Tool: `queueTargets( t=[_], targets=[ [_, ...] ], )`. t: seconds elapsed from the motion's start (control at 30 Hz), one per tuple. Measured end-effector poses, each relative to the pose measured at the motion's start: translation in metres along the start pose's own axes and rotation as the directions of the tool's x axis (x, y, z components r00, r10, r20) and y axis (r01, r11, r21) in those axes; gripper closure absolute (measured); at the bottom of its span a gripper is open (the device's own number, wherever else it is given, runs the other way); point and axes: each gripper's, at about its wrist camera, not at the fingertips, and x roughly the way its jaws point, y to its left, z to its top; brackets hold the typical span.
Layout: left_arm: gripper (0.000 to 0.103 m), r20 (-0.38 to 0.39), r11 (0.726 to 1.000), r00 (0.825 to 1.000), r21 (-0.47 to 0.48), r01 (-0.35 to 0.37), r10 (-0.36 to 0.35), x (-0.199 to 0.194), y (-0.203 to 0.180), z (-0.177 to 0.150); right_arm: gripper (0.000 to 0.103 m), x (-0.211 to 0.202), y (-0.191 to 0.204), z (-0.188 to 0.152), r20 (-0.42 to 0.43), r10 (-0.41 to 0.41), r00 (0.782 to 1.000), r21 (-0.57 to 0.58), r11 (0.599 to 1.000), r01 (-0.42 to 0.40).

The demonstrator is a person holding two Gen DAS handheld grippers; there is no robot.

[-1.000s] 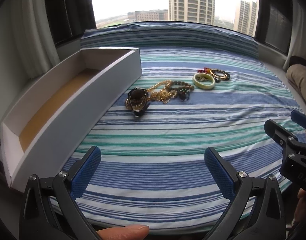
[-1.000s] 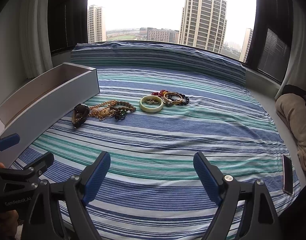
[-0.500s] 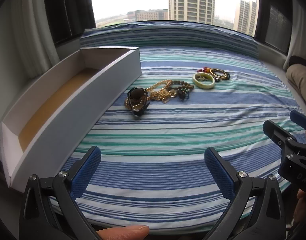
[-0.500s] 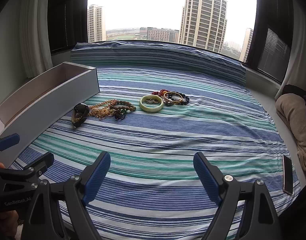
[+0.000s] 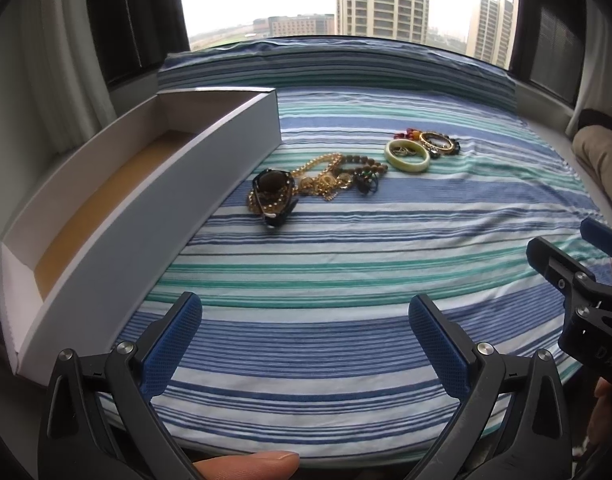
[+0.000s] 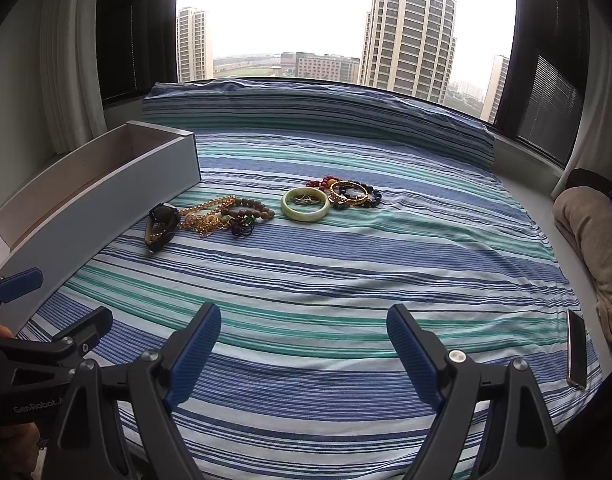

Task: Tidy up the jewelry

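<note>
A long, open, white cardboard box (image 5: 138, 196) with a tan floor was laid along the left side of the blue, green and white striped bedcover (image 5: 346, 264); nothing was seen inside it in the left wrist view, and from the right wrist view the same box (image 6: 106, 188) was seen only by its outer wall and part of its inner wall. The jewelry was left on the cover, outside the box. Just beside the box's long wall, a dark, oval brown-stone piece (image 5: 273, 196) was seen tangled with a gold chain necklace (image 5: 326, 178) and a string of brown wooden beads (image 5: 366, 166). A little further right, a pale green jade-like bangle (image 5: 407, 155) was laid flat, with small thin rings seen within its circle. Touching it on the far side were a gold bangle (image 5: 437, 142) and red and dark beaded bracelets (image 6: 346, 192). A dark flat phone-like slab (image 6: 577, 354) was seen at the cover's right edge.

The left gripper (image 5: 305, 338) was held low over the near edge of the cover, its 2 blue-padded fingers (image 5: 174, 344) spread wide, with nothing between them. The right gripper (image 6: 304, 350) was held likewise, its 2 fingers (image 6: 416, 354) wide apart and gripping nothing, well apart from the jewelry.
</note>
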Motion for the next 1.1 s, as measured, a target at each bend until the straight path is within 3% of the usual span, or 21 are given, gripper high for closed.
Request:
queueTargets(
  t=[0.53, 0.67, 0.8, 0.97, 1.1],
  targets=[
    [0.0, -0.05, 0.999, 0.998, 0.033, 0.038, -0.036, 0.018, -0.002, -0.005, 0.016, 0.011, -0.001, -0.004, -0.029, 0.004, 1.0, -0.001, 1.0, -0.004],
    [0.0, -0.107, 0.996, 0.991, 0.027, 0.088, -0.085, 0.031, -0.005, -0.008, 0.016, 0.02, -0.002, -0.006, -0.054, 0.007, 0.999, 0.002, 1.0, -0.007],
    [0.0, -0.161, 0.997, 0.984, 0.005, 0.083, -0.081, 0.048, -0.002, -0.007, 0.016, 0.032, -0.003, -0.007, -0.078, 0.011, 0.997, 0.005, 1.0, -0.011],
    [0.001, -0.192, 0.997, 0.978, -0.029, 0.074, -0.079, 0.073, 0.012, 0.015, 0.016, 0.052, -0.006, -0.007, -0.117, 0.016, 0.993, 0.013, 1.0, -0.015],
    [0.001, -0.157, 0.992, 0.983, -0.101, 0.08, -0.095, 0.102, 0.036, 0.051, 0.016, 0.07, -0.008, -0.005, -0.148, 0.019, 0.989, 0.022, 1.0, -0.016]
  ],
)
